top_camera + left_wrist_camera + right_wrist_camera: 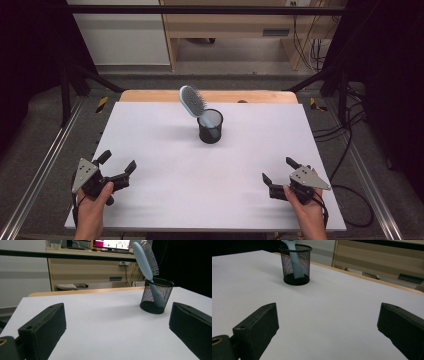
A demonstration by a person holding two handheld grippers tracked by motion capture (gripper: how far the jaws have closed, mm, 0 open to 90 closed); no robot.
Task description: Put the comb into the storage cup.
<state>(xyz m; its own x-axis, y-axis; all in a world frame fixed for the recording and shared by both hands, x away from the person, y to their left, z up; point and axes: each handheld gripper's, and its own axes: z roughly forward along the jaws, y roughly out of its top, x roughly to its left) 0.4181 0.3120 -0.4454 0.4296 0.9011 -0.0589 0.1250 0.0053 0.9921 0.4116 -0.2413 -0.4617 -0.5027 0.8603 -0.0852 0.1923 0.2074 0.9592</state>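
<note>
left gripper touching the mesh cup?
Apart. In the high view the left gripper sits open near the table's front-left corner, with a wide stretch of bare table between it and the mesh cup.

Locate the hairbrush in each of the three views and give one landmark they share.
High view: the hairbrush stands handle-down in the cup at the table's far centre, head leaning left.
Left gripper view: upper right, head above the rim.
Right gripper view: top left, handle seen through the mesh.
Shared landmark: the black mesh cup.

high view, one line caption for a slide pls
Light blue hairbrush leaning handle-down in a black mesh cup, both grippers open.
</note>
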